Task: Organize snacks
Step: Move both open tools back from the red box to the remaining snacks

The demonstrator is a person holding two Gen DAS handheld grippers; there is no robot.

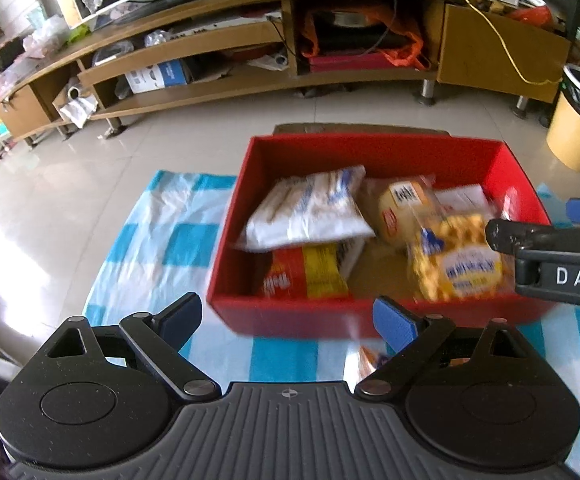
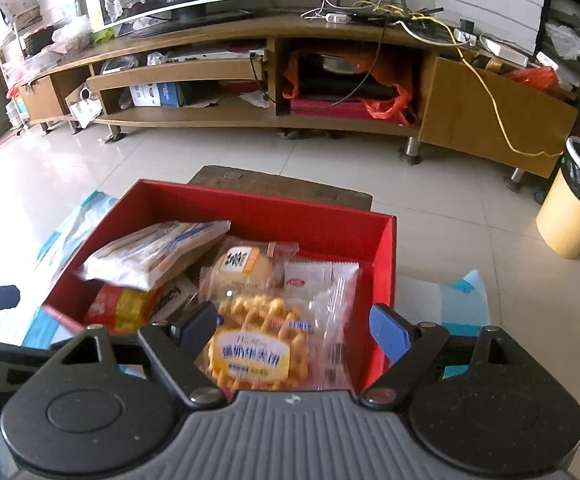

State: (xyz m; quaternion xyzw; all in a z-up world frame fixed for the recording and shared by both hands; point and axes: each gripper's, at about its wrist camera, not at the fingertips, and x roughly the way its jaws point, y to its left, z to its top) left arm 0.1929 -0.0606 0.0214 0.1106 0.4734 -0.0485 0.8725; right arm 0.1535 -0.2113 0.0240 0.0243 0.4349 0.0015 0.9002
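A red box point(image 1: 370, 150) point(image 2: 257, 208) stands on a blue-and-white checked cloth point(image 1: 161, 240). Inside lie a white-and-blue packet point(image 1: 310, 208) point(image 2: 153, 252), a round yellow bun packet point(image 1: 404, 208) point(image 2: 245, 268), a red-and-yellow packet point(image 1: 306, 272) point(image 2: 121, 308) and a yellow waffle packet point(image 1: 458, 264) point(image 2: 257, 340). My left gripper point(image 1: 290, 316) hangs open just before the box's front wall, with nothing between its fingers. My right gripper point(image 2: 294, 324) point(image 1: 530, 248) is open over the box's right side. The waffle packet lies below between its fingers, and the pads do not press it.
A small orange packet point(image 1: 370, 360) lies on the cloth near my left gripper's right finger. A wooden stool point(image 2: 281, 184) stands behind the box. Beyond the tiled floor runs a long TV cabinet point(image 1: 249, 88). A yellow bin point(image 1: 578, 128) point(image 2: 574, 216) stands at the far right.
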